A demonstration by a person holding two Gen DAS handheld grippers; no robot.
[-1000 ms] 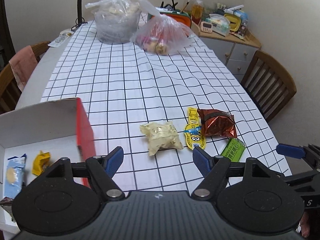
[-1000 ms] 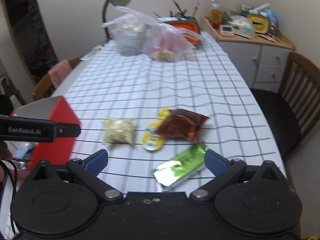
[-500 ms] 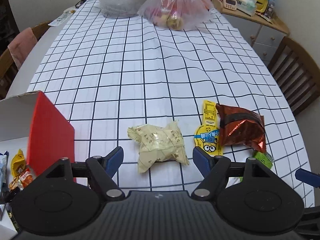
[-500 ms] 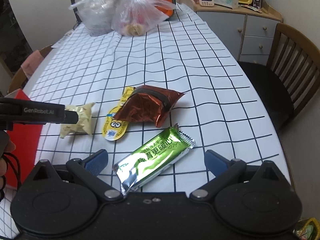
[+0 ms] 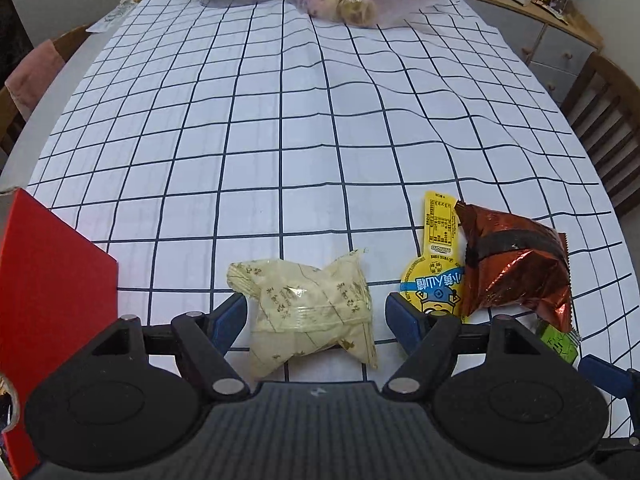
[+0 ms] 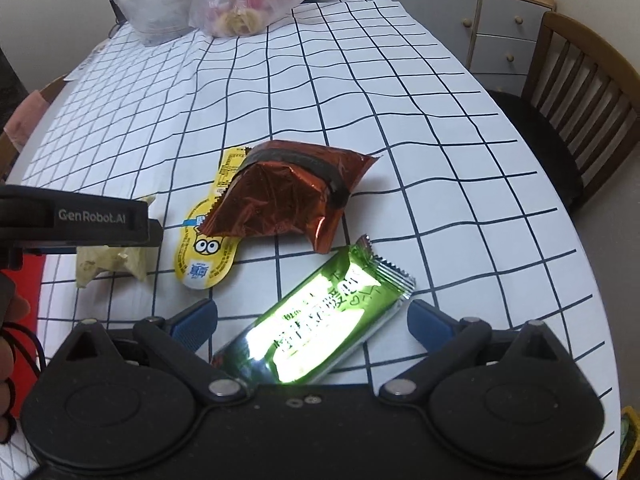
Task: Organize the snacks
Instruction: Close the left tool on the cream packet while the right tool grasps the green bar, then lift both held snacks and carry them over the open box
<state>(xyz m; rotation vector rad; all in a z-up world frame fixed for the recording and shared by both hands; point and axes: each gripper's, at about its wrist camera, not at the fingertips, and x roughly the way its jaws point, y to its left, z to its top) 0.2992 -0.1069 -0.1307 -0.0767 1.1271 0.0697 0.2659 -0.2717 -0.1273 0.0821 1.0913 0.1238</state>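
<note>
Four loose snacks lie close together near the front edge of the counter, which is covered in a white cloth with a dark grid. A pale cream wrapped snack sits between the spread fingers of the left claw, neither blue pad pressing it – the claw is open around it. A shiny green bar lies likewise between the wide-apart fingers of the right claw, ungripped. Between the two rest a yellow cartoon-printed pouch and, partly on top of it, a crinkled copper-red foil packet. At the left stands a red box; what it holds cannot be seen now. By the look of it the sorting is unfinished – all four snacks are still to be lifted and put away. Two clear plastic bags sit at the far end.
</note>
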